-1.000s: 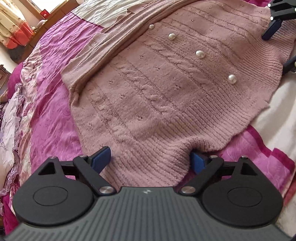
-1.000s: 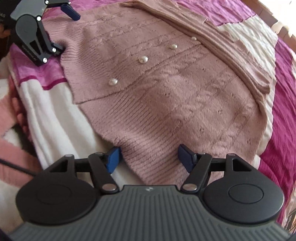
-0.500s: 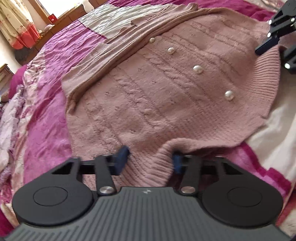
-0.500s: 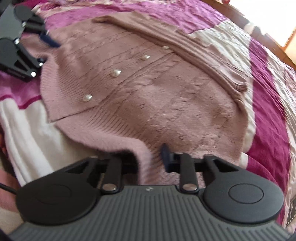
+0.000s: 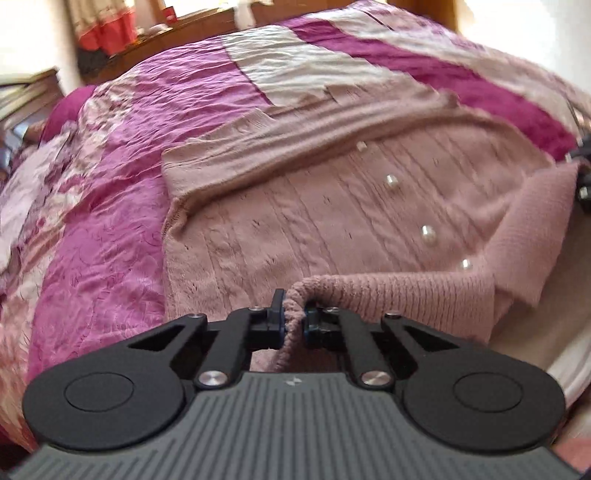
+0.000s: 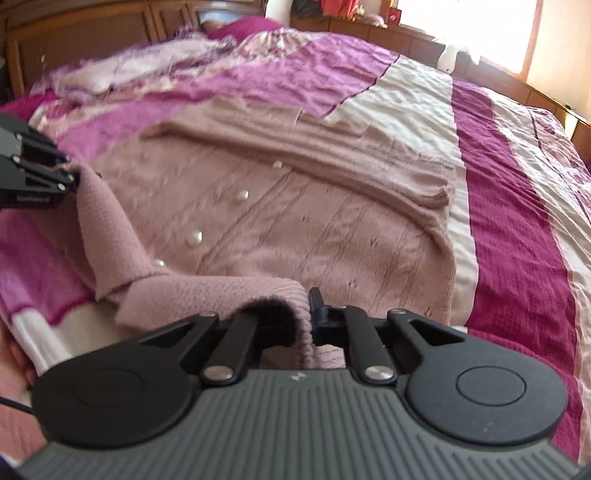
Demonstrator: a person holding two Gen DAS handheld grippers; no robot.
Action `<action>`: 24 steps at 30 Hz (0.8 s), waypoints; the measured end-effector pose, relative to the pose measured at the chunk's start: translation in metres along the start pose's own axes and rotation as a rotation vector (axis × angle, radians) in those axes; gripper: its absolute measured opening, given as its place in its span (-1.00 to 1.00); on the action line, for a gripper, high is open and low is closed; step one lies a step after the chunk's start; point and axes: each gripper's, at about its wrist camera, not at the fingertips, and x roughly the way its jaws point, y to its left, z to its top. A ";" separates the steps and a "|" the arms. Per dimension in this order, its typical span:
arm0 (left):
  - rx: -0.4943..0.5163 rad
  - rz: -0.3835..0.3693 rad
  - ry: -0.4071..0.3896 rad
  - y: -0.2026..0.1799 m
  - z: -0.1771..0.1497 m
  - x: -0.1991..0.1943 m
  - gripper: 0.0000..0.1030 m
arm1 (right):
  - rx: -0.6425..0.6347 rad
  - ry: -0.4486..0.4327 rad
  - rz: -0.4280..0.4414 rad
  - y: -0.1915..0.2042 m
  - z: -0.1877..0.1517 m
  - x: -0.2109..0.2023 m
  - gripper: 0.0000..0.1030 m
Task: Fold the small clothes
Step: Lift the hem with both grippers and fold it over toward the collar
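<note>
A dusty-pink knitted cardigan (image 5: 332,221) with pearl buttons (image 5: 428,232) lies spread on the bed, sleeves folded across its far part. My left gripper (image 5: 293,319) is shut on the ribbed bottom hem near one corner, and the hem is lifted off the bed. My right gripper (image 6: 304,314) is shut on the hem (image 6: 221,291) at the other corner, also raised. The cardigan (image 6: 314,229) sags between the two grips. In the right wrist view the left gripper (image 6: 68,181) shows at the left edge, holding the fabric. The right gripper barely shows at the right edge of the left wrist view.
The bed is covered by a magenta, pink and cream patchwork quilt (image 5: 110,229). A wooden headboard (image 6: 92,40) and a pillow (image 6: 236,26) stand at the far end. A bright window (image 6: 480,29) and a wooden ledge with small items line the far side.
Both grippers went from open around the hem to shut on it, then lifted it and carried it forward over the cardigan, so the bottom edge now curls up off the quilt.
</note>
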 end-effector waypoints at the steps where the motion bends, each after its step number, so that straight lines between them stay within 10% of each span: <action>1: -0.035 -0.005 0.000 0.003 0.003 0.001 -0.83 | 0.009 -0.008 0.000 -0.001 0.002 0.000 -0.82; 24: -0.227 0.042 -0.147 0.041 0.075 0.000 -0.89 | 0.178 -0.200 -0.048 -0.035 0.052 0.004 -0.84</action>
